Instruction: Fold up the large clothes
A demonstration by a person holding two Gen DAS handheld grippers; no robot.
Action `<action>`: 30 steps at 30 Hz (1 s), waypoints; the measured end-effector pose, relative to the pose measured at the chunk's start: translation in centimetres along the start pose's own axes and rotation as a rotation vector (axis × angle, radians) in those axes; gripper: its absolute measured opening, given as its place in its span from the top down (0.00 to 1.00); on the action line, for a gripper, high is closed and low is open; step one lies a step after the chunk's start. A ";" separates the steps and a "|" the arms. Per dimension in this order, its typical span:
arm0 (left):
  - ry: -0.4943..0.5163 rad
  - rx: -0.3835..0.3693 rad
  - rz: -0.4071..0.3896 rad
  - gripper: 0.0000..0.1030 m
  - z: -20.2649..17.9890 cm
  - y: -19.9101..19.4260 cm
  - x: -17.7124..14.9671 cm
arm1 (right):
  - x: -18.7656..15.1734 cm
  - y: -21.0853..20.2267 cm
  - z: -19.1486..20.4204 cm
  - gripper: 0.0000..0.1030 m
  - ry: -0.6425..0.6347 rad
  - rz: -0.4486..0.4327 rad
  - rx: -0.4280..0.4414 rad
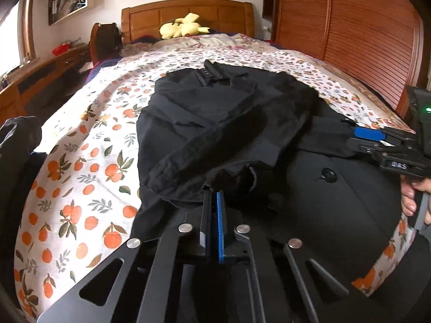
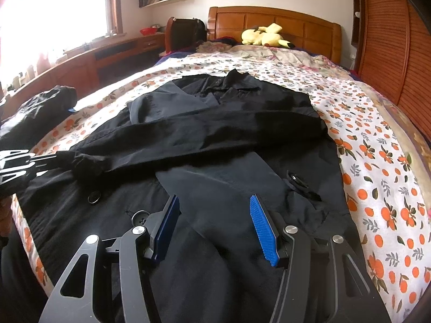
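A large black coat lies spread on the bed, collar toward the headboard; it also shows in the right wrist view. One sleeve lies across the body toward the left. My left gripper is shut on the sleeve's cuff and holds it over the coat's lower part; it shows at the left edge of the right wrist view. My right gripper is open and empty, just above the coat's front panel, and appears at the right in the left wrist view.
The bed has an orange-print bedspread. A yellow plush toy lies by the wooden headboard. Another dark garment lies at the bed's left edge. A slatted wooden wardrobe stands right; a desk runs along the left.
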State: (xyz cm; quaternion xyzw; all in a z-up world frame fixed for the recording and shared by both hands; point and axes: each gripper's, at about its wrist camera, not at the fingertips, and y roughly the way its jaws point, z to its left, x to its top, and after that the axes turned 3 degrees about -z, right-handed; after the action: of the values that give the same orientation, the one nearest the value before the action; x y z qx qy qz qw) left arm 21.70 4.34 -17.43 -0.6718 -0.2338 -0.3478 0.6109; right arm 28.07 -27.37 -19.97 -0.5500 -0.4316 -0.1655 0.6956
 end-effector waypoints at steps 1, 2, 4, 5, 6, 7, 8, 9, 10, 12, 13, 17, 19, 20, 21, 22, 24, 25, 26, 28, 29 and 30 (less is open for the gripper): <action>0.002 -0.008 -0.004 0.98 -0.2 -0.4 -0.1 | -0.1 0.0 -0.1 0.49 0.001 0.001 0.000; 0.009 -0.022 -0.009 0.98 -0.7 -0.9 -0.2 | -0.1 -0.1 -0.2 0.49 0.003 0.002 0.000; 0.022 -0.034 -0.018 0.98 -1.5 -1.7 -0.4 | 0.0 -0.1 -0.2 0.49 0.003 0.003 0.000; 0.032 -0.038 -0.021 0.98 -2.0 -2.1 -0.5 | 0.0 -0.1 -0.2 0.49 0.003 0.001 0.000; 0.039 -0.041 -0.025 0.98 -2.3 -2.4 -0.6 | -0.1 -0.1 -0.3 0.49 0.005 0.001 0.001; 0.049 -0.042 -0.031 0.98 -2.7 -2.7 -0.6 | 0.0 -0.1 -0.4 0.49 0.006 0.002 0.002; 0.055 -0.041 -0.033 0.98 -3.0 -2.8 -0.6 | 0.0 -0.1 -0.4 0.49 0.006 0.003 0.002; 0.059 -0.043 -0.035 0.98 -3.3 -3.0 -0.6 | 0.0 -0.1 -0.5 0.49 0.006 0.003 0.003; 0.059 -0.047 -0.034 0.98 -3.5 -3.2 -0.6 | 0.0 -0.1 -0.5 0.49 0.006 0.003 0.004; 0.068 -0.059 -0.034 0.98 -4.2 -3.6 -0.8 | 0.0 -0.1 -0.5 0.49 0.003 0.001 0.004; 0.074 -0.061 -0.035 0.98 -4.5 -3.7 -0.9 | 0.0 -0.1 -0.6 0.49 0.002 0.001 0.005; 0.071 -0.062 -0.027 0.95 -5.1 -3.8 -1.4 | 0.0 -0.1 -0.5 0.49 0.001 0.003 0.005; 0.069 -0.049 -0.036 0.88 -5.0 -4.0 -1.5 | -0.1 -0.2 -0.4 0.49 -0.002 0.006 0.007; 0.065 -0.044 -0.042 0.80 -4.8 -4.3 -1.5 | 0.0 -0.2 -0.2 0.49 -0.006 0.005 0.010; 0.058 -0.044 -0.056 0.62 -4.5 -4.7 -1.5 | -0.1 -0.3 0.1 0.49 -0.009 0.004 0.013; 0.052 -0.040 -0.067 0.47 -4.2 -5.0 -1.5 | -0.1 -0.3 0.3 0.49 -0.011 0.004 0.018; 0.042 -0.012 -0.091 0.36 -3.5 -5.7 -1.4 | 0.0 -0.1 1.0 0.49 -0.015 0.008 0.029; 0.040 0.001 -0.095 0.30 -3.2 -5.9 -1.4 | 0.0 -0.1 1.3 0.49 -0.014 0.008 0.041; 0.036 0.017 -0.101 0.26 -2.8 -6.1 -1.4 | 0.1 -0.1 1.7 0.49 -0.016 0.007 0.057; 0.015 0.043 -0.115 0.13 -1.6 -6.6 -1.5 | 0.5 0.0 3.0 0.49 -0.025 0.005 0.085; 0.006 0.049 -0.119 0.12 -1.1 -6.8 -1.6 | 0.8 0.0 3.7 0.49 -0.032 0.004 0.100; -0.007 0.058 -0.121 0.11 -0.4 -7.0 -1.7 | 1.2 0.1 4.6 0.49 -0.037 0.004 0.116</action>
State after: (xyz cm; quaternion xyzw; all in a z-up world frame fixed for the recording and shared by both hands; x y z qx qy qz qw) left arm 15.34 5.12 -14.09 -0.6394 -0.2860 -0.3749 0.6073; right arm 26.96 -22.89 -19.00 -0.5128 -0.4519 -0.1286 0.7185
